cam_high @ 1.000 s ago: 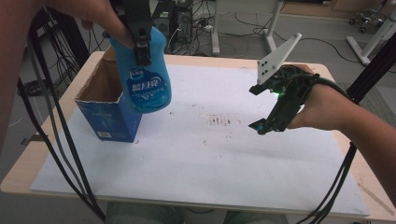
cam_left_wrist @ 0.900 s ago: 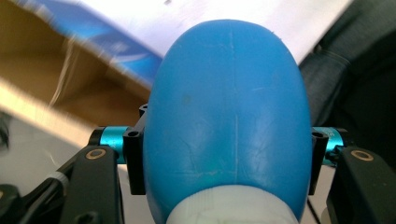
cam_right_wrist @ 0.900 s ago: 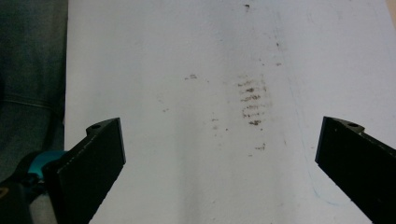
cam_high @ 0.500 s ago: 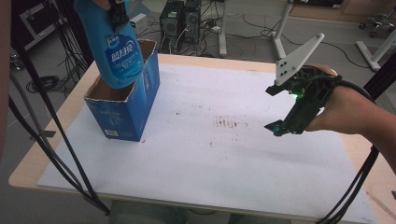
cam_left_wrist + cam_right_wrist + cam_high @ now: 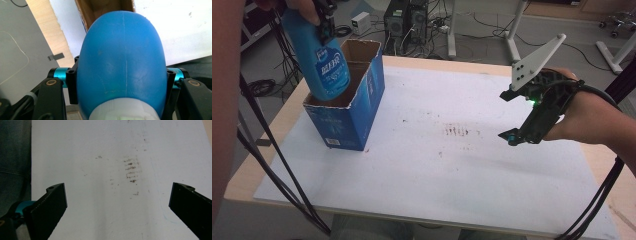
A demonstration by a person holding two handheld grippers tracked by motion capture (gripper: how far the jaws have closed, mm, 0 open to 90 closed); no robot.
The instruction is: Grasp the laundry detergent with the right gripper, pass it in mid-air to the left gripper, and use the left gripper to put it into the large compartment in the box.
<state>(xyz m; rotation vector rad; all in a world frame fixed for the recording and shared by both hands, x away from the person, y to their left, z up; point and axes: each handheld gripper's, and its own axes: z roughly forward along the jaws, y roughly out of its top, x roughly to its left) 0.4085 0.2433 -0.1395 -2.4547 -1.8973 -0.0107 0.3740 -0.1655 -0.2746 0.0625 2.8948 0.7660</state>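
Two handheld grippers are seen at work over a table [image 5: 277, 130] covered by a white sheet [image 5: 462, 165]. The left gripper [image 5: 324, 22] is held high at the far left corner, its jaws clamped on either side of a blue bottle [image 5: 324, 65], close to the white cap end. The bottle is carried upright with its printed label turned toward the high camera, and its lower end is dipped just inside the open top of a blue cardboard box [image 5: 357, 107]. That box is stood on the sheet at the left side of the table, its brown inner walls exposed and its flaps raised. In the left gripper view, the rounded body of the blue bottle [image 5: 122, 65] is pinched between the two black jaws, and the brown interior of the cardboard box [image 5: 105, 7] is glimpsed just beyond the bottle's far end. The right gripper [image 5: 512, 136] is held well apart from bottle and box, low above the right half of the sheet, its grey three-cornered plate raised above the hand. Its jaws are spread wide with nothing between them, as is shown in the right gripper view, where a patch of brown smudges [image 5: 131, 171] on the white sheet [image 5: 100, 207] is framed between the two black jaws. The same marks [image 5: 457, 131] are found near the middle of the table in the high view.
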